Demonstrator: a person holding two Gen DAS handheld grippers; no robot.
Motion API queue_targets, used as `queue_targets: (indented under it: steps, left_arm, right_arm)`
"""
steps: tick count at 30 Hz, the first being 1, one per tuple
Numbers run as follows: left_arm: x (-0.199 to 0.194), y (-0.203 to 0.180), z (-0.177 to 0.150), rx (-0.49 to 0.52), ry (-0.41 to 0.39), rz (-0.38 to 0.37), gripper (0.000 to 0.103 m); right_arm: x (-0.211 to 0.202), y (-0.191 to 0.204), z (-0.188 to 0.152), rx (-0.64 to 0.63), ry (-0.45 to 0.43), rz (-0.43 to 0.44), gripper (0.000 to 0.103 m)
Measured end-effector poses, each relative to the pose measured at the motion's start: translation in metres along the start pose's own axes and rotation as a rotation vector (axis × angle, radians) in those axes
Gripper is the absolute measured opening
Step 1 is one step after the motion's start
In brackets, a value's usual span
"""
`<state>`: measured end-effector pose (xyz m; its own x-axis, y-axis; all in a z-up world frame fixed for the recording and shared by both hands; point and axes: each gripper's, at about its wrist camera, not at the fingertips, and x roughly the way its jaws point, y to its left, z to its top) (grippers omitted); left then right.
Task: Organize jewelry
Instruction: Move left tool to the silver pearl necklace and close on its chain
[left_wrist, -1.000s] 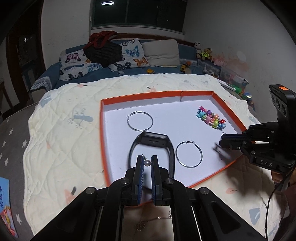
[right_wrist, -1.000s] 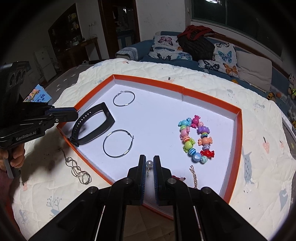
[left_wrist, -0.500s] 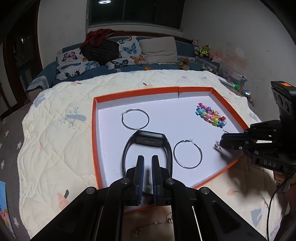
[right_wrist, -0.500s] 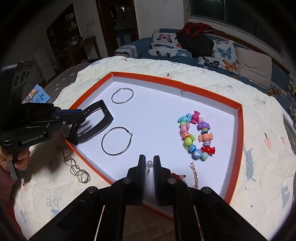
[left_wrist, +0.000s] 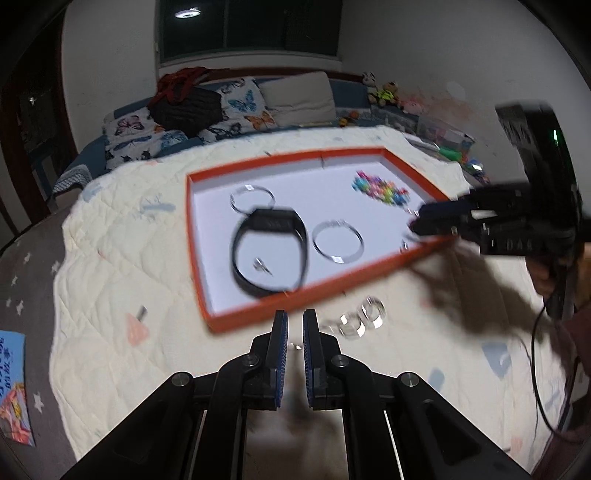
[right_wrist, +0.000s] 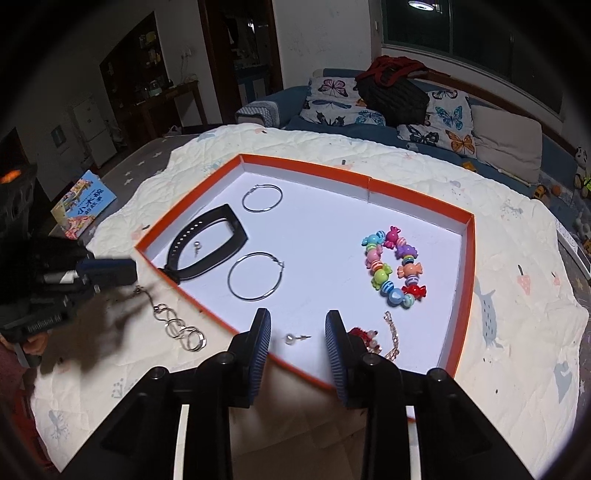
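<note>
From the left wrist I see my left tool (left_wrist: 295, 325) clenched on nothing, over the cream quilt just outside the shallow orange-rimmed white tray (left_wrist: 255, 316).

From the right wrist, my right tool (right_wrist: 297, 326) is opening, released; the small pearl stud earring (right_wrist: 291, 338) lies free between its fingers on the tray floor.

left gripper (left_wrist: 294, 339): black angular linkage arms, round silver pivot screws behind fingers, blue ribbed pads (left_wrist: 282, 347). right gripper (right_wrist: 297, 341): same black build, blue ribbed pads (right_wrist: 260, 343), white strips further back on arms. black cable hangs below its body. dark reddish sleeve (left_wrist: 576, 332).
</note>
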<state>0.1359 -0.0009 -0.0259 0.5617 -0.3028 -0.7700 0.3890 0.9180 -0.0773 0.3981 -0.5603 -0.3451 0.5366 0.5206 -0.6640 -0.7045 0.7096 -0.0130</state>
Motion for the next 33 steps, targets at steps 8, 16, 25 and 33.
queue_targets:
  steps: [8,16,25,33]
  left_arm:
    - [0.022,-0.010,-0.009,0.032,0.055,-0.012,0.009]
    - [0.032,-0.007,-0.008,0.031,0.071,0.001,0.010]
    - [0.035,-0.011,-0.008,0.051,0.056,0.020,0.009]
    - [0.017,-0.009,-0.011,-0.005,0.002,0.047,0.005]
  right_arm:
    - [-0.011,0.014,-0.009,-0.011,-0.022,0.032,0.034]
    - [-0.009,0.016,-0.017,0.005,-0.011,0.049,0.034]
    - [-0.008,0.016,-0.018,0.007,-0.012,0.047,0.034]
    - [-0.011,0.022,-0.020,-0.022,-0.002,0.052,0.034]
